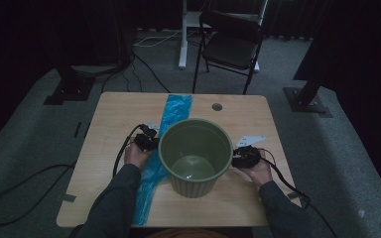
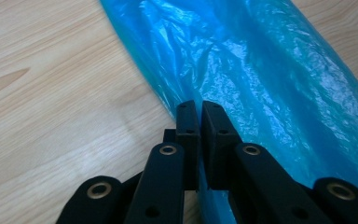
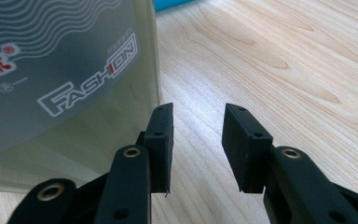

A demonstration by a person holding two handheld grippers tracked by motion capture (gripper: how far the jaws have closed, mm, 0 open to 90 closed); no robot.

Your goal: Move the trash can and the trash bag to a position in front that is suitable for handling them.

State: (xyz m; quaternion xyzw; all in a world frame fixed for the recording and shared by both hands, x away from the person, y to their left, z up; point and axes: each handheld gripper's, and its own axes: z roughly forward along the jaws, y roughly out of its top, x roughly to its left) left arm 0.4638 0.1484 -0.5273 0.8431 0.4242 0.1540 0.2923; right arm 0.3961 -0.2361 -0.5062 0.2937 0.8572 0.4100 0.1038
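bag (image 2: 261,70) edge at closed left jaws

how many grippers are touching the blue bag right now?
1. The left gripper is closed on the edge of the blue bag, left of the green bin. The right gripper is open over bare table beside the bin, off the bag.

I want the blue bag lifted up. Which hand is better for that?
The left. The left gripper has its jaws closed right at the edge of the crinkly blue plastic bag. The right gripper is open beside the green ribbed plastic bucket.
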